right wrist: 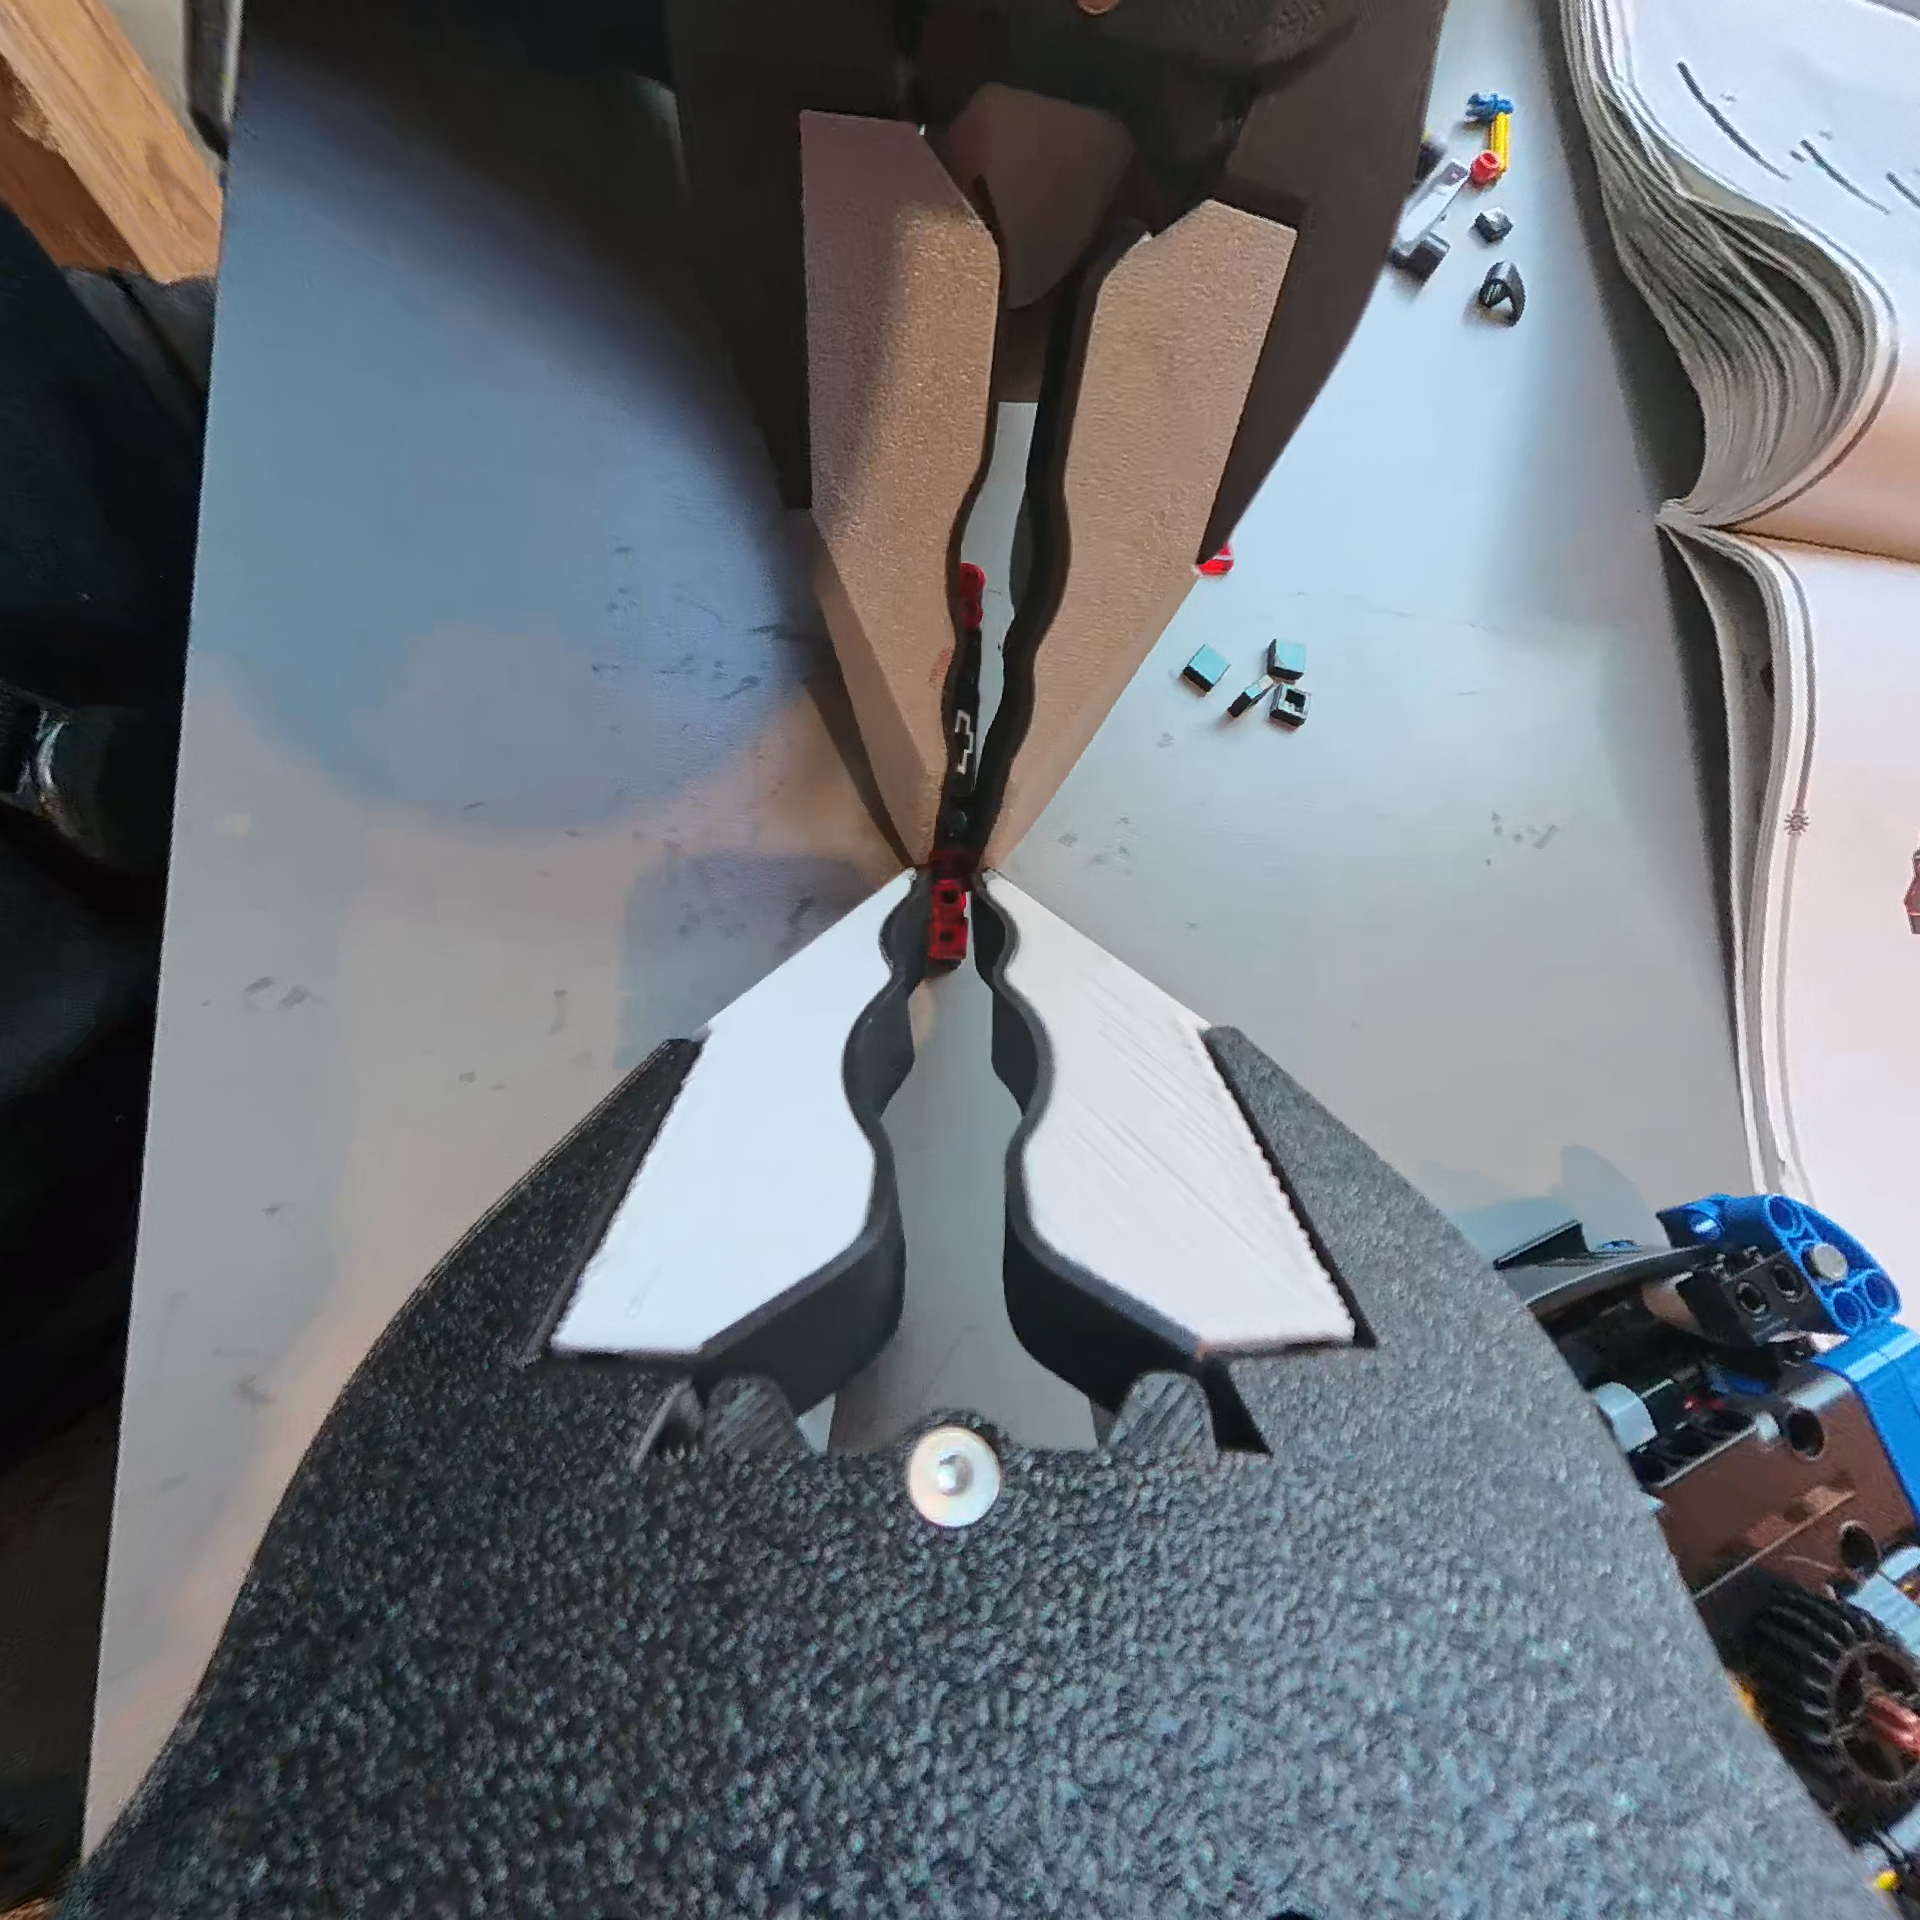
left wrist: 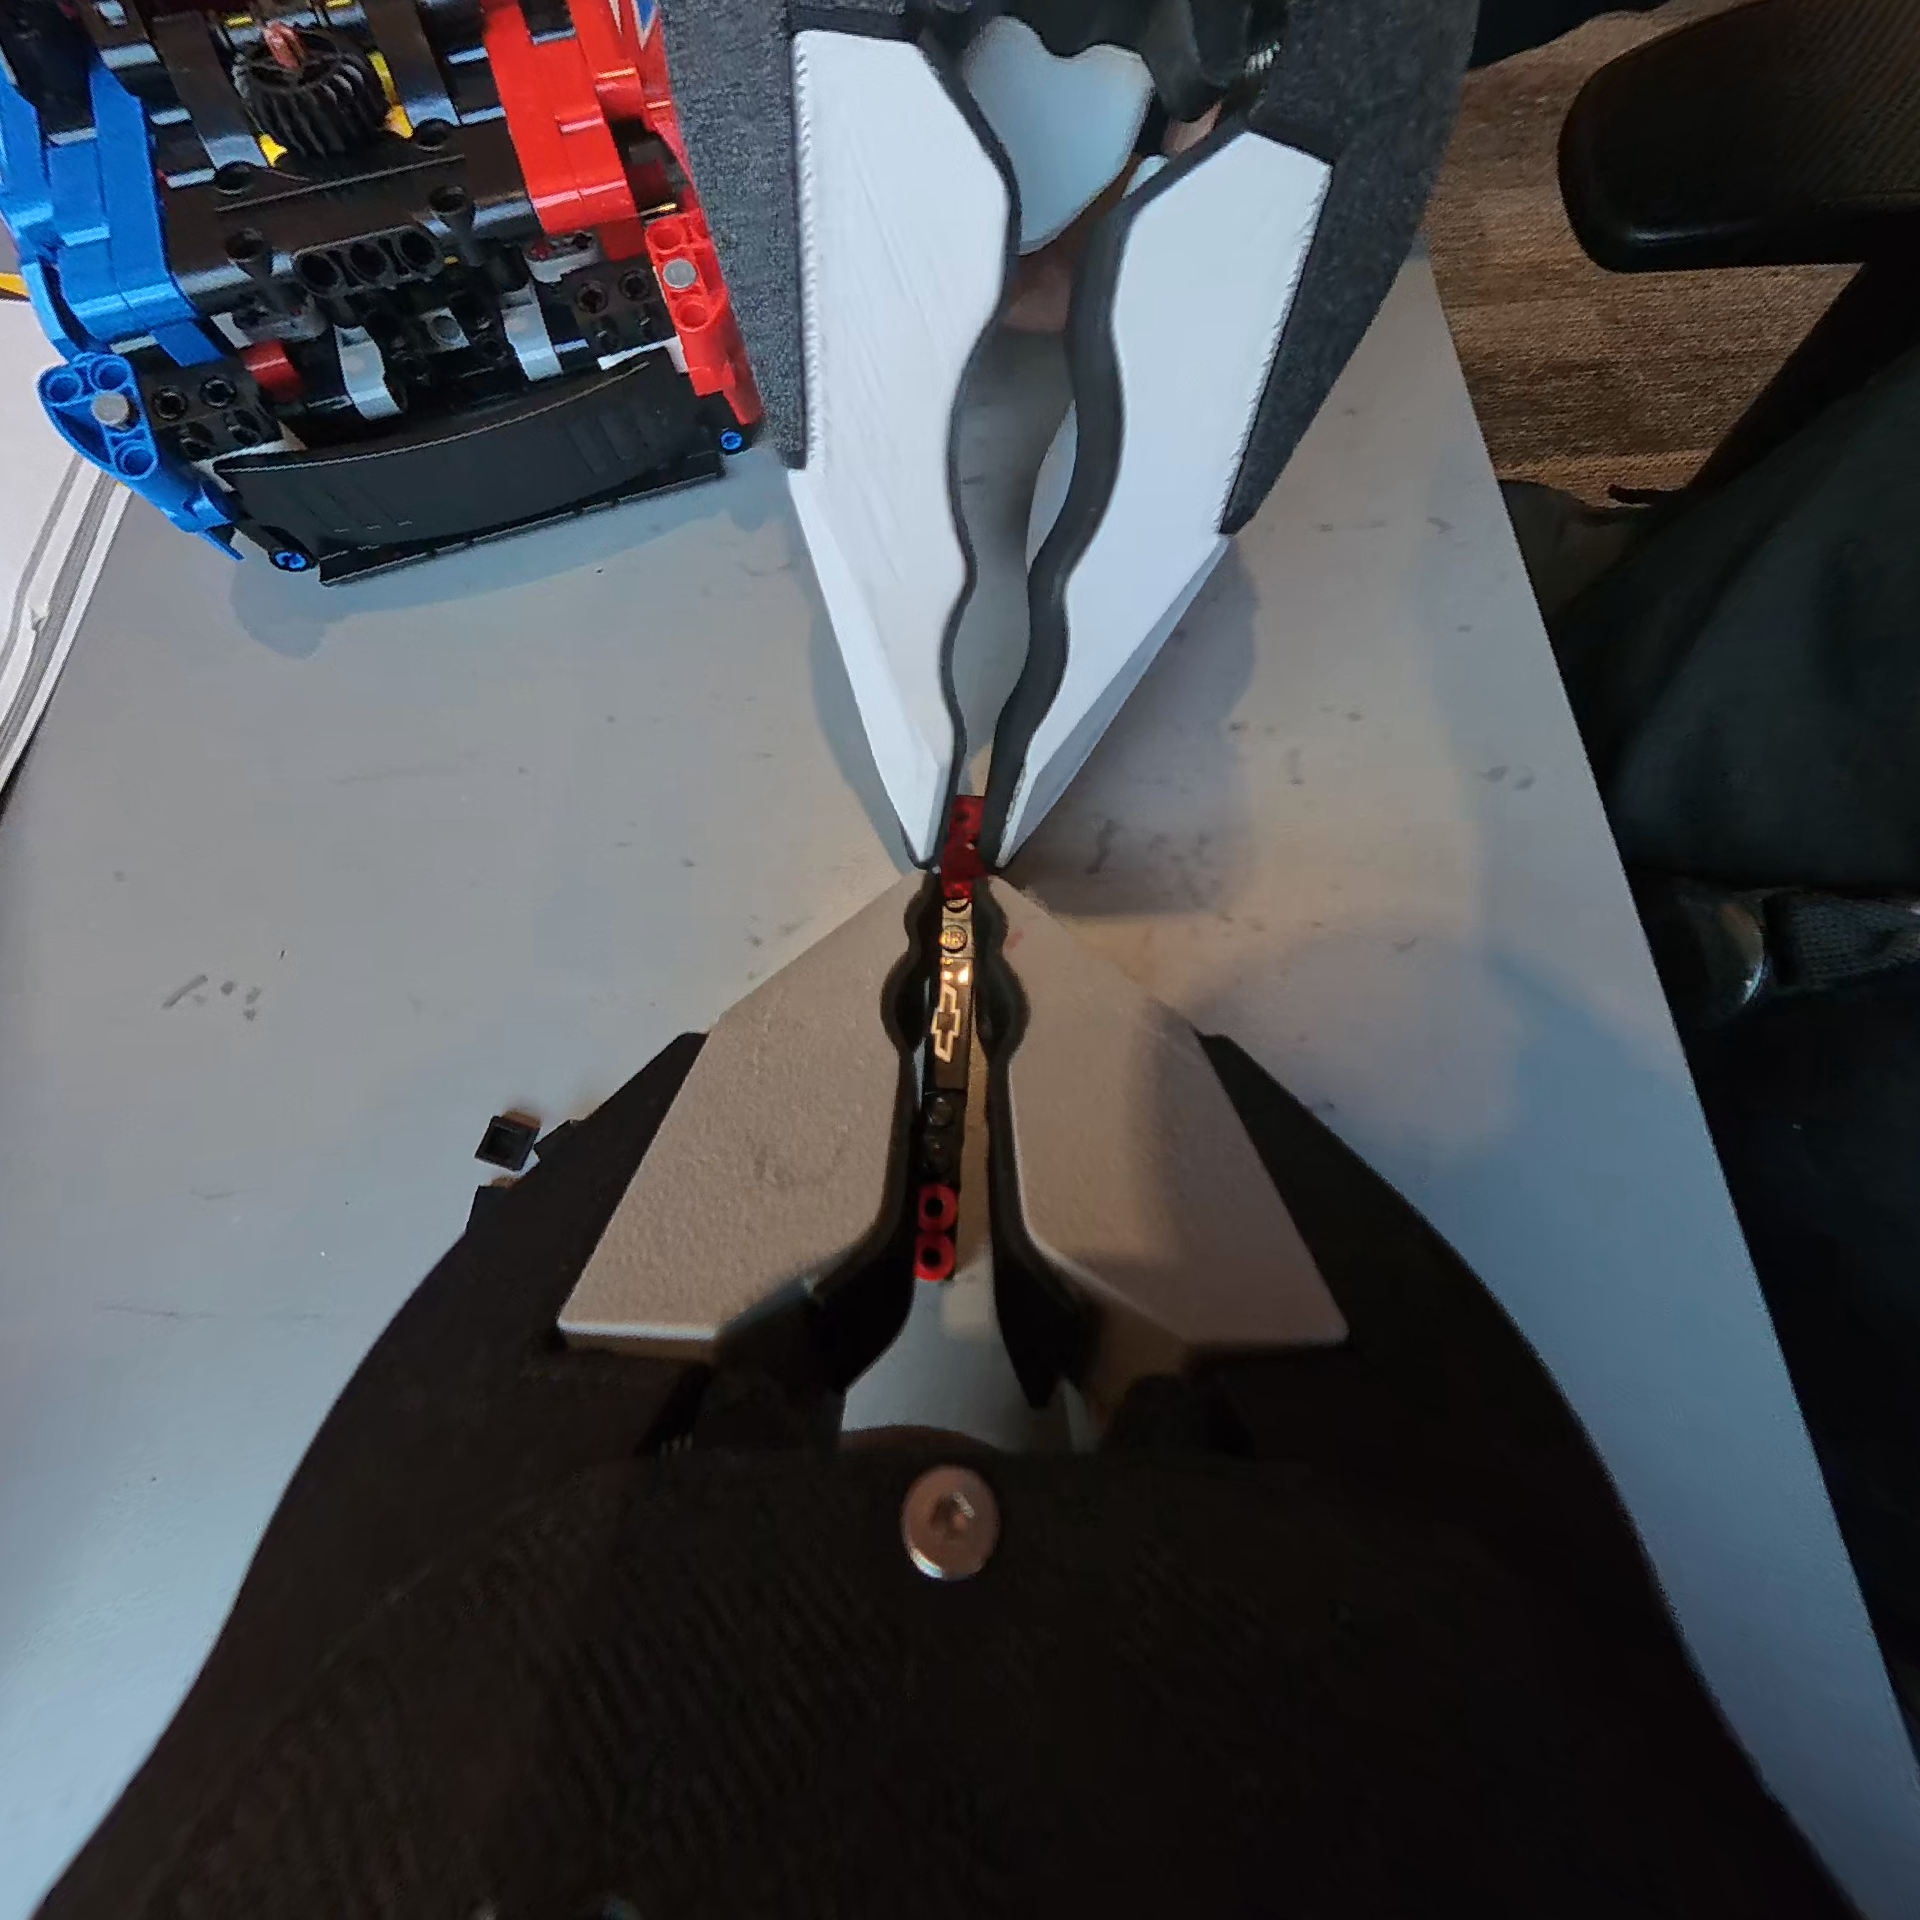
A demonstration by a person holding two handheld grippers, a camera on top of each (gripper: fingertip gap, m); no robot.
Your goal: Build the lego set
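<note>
My left gripper [left wrist: 961,902] is shut on a thin black beam [left wrist: 948,1039] that bears a gold emblem and has red connectors at its near end. My right gripper [left wrist: 964,847] comes in from the far side, tip to tip with the left, and is shut on a small red piece [left wrist: 966,831] at the beam's far end. In the right wrist view, my right gripper [right wrist: 951,894] pinches the red piece [right wrist: 948,930], and the left gripper [right wrist: 954,847] opposite it holds the beam [right wrist: 964,727]. Both are held a little above the grey table [left wrist: 416,935].
The partly built blue, red and black car model [left wrist: 416,312] stands at the back left and also shows in the right wrist view [right wrist: 1766,1403]. An open instruction booklet [right wrist: 1766,312], several small black tiles [right wrist: 1262,681] and other loose parts [right wrist: 1455,208] lie nearby. A black chair [left wrist: 1714,135] stands past the table edge. My left and right fingertips are right by each other.
</note>
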